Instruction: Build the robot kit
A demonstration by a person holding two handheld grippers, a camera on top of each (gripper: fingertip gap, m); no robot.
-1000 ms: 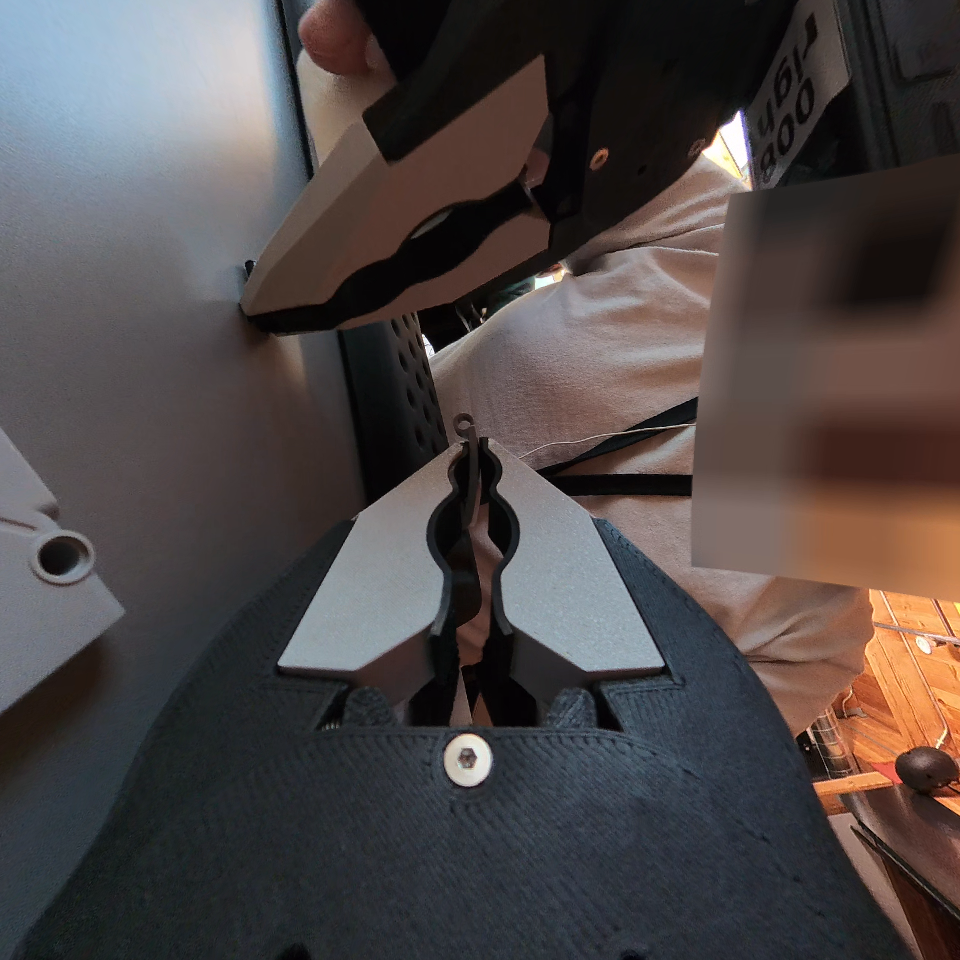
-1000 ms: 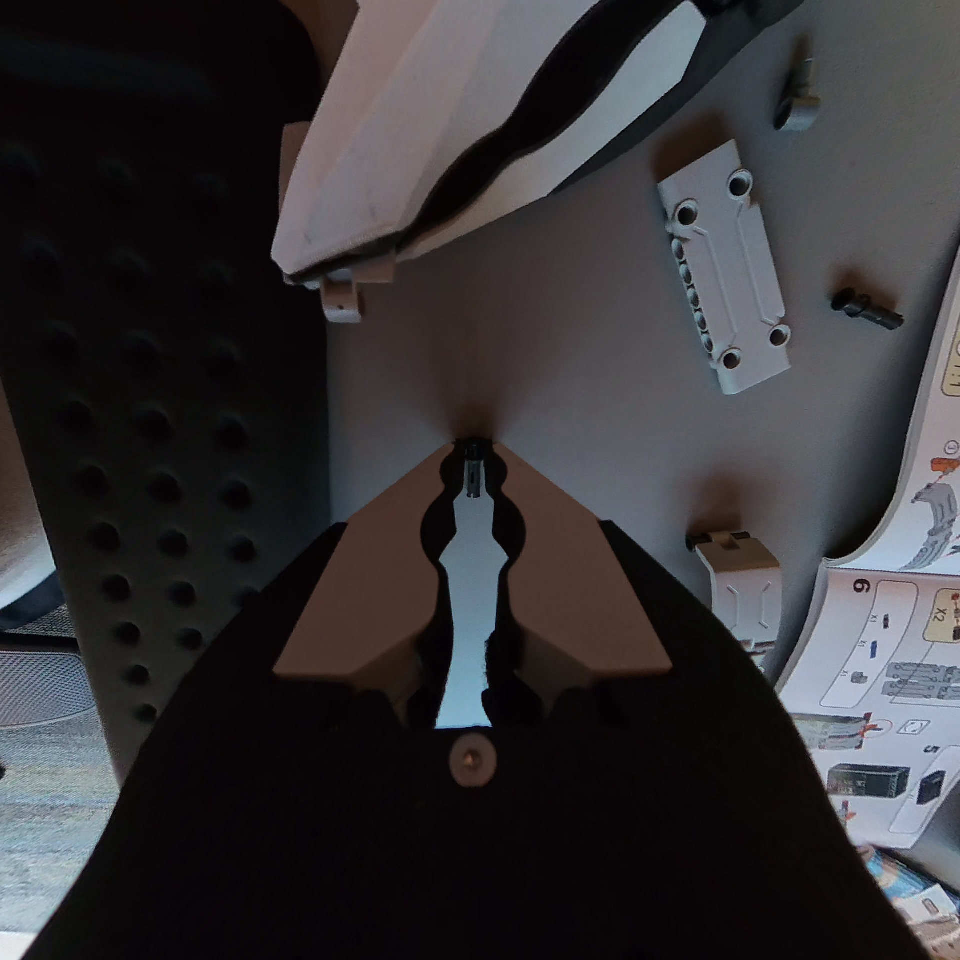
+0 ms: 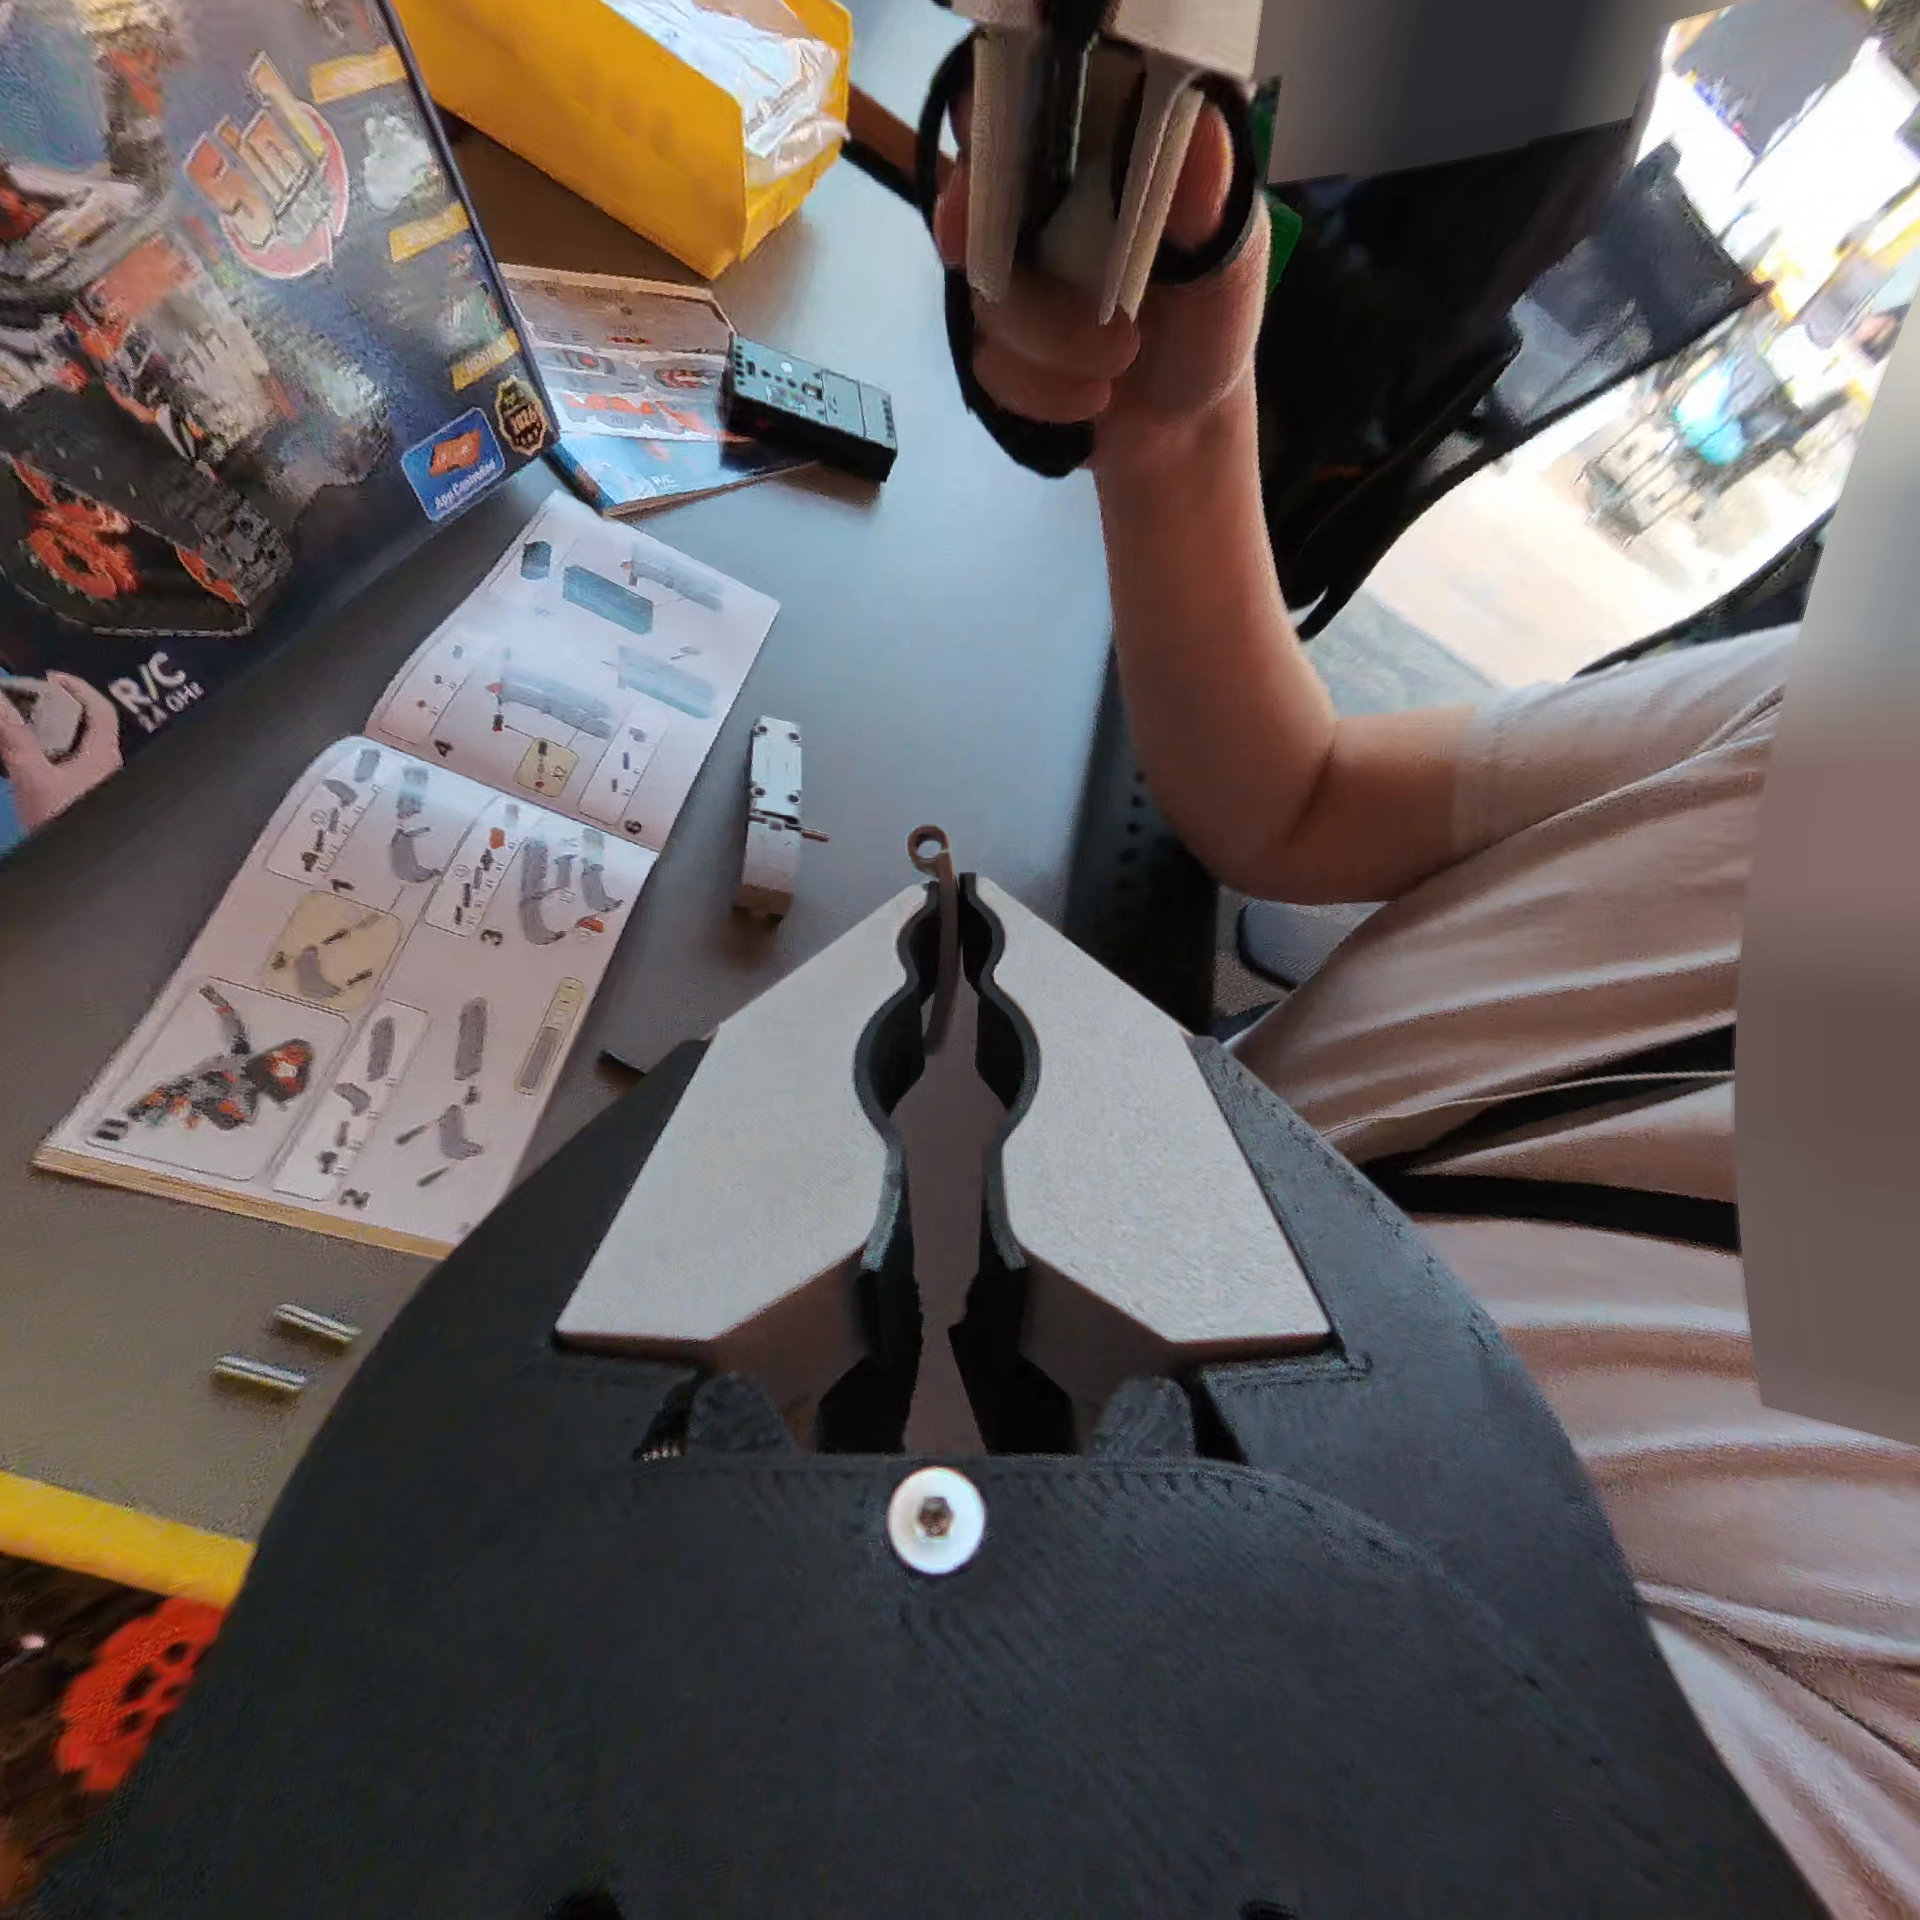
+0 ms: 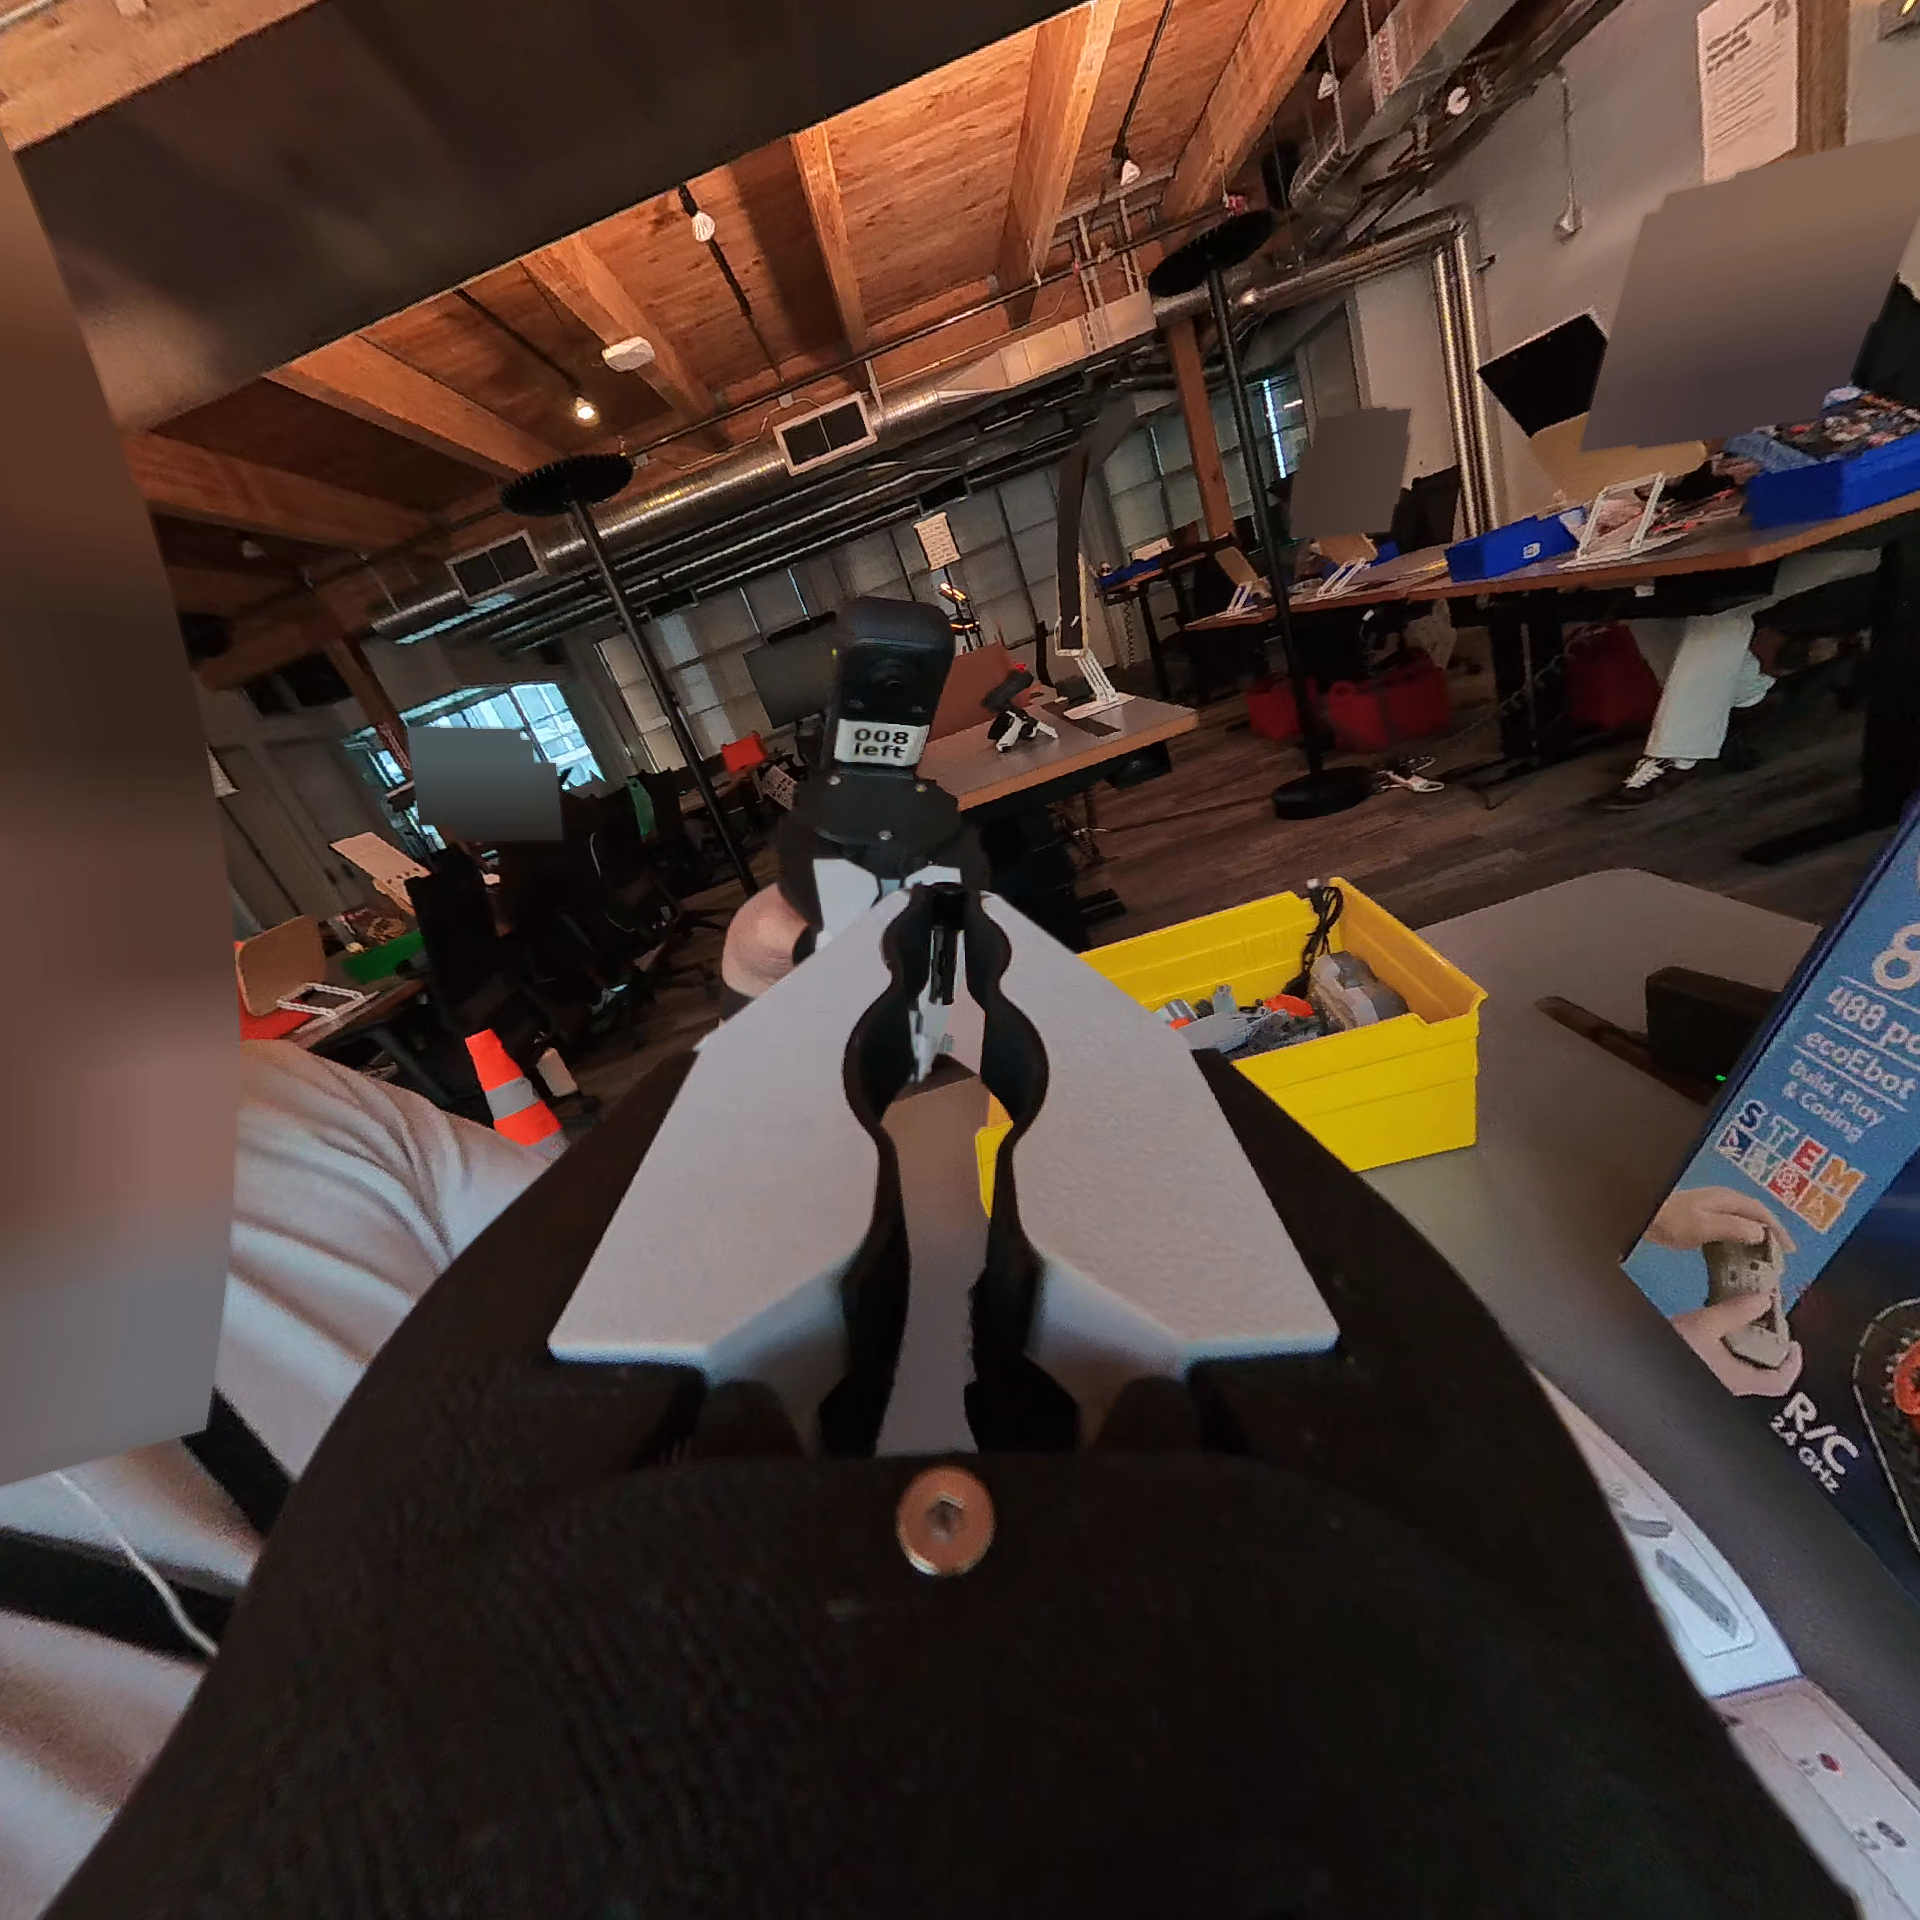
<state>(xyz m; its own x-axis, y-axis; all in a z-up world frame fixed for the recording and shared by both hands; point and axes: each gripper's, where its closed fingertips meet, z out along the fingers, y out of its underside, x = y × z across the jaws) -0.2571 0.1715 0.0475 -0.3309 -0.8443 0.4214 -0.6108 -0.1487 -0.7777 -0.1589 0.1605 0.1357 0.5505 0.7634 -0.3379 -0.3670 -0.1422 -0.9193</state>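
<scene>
Left tool [image 3: 943, 883]: clenched on a thin curved grey piece [image 3: 935, 914], a plastic strip with a small ring at its end (the ring pokes out past the tips, so the grip sits on the shank and leaves the hole free). The tool is lifted clear of the surface [image 3: 935, 623].

Right tool [image 4: 943, 899]: clenched on a small black pin [image 4: 941, 940], rod-shaped, held lengthwise in the tip notch; the end toward the left tool stays exposed. The two tools face each other in the air, tips near but apart.

Landmark: the open manual [image 3: 416, 894], matte printed paper, flat on the surface.
- White block [image 3: 771, 810], moulded plastic with a stub pin, just beside the manual's edge, toward the left tool.
- Two short grey rods [image 3: 281, 1351], near the manual's lower edge.
- Glossy box [image 3: 208, 343], standing behind the manual.
- Black module [image 3: 810, 405], beyond the manual.
- Yellow bin [image 4: 1351, 1049], hard plastic, holding mixed parts.
</scene>
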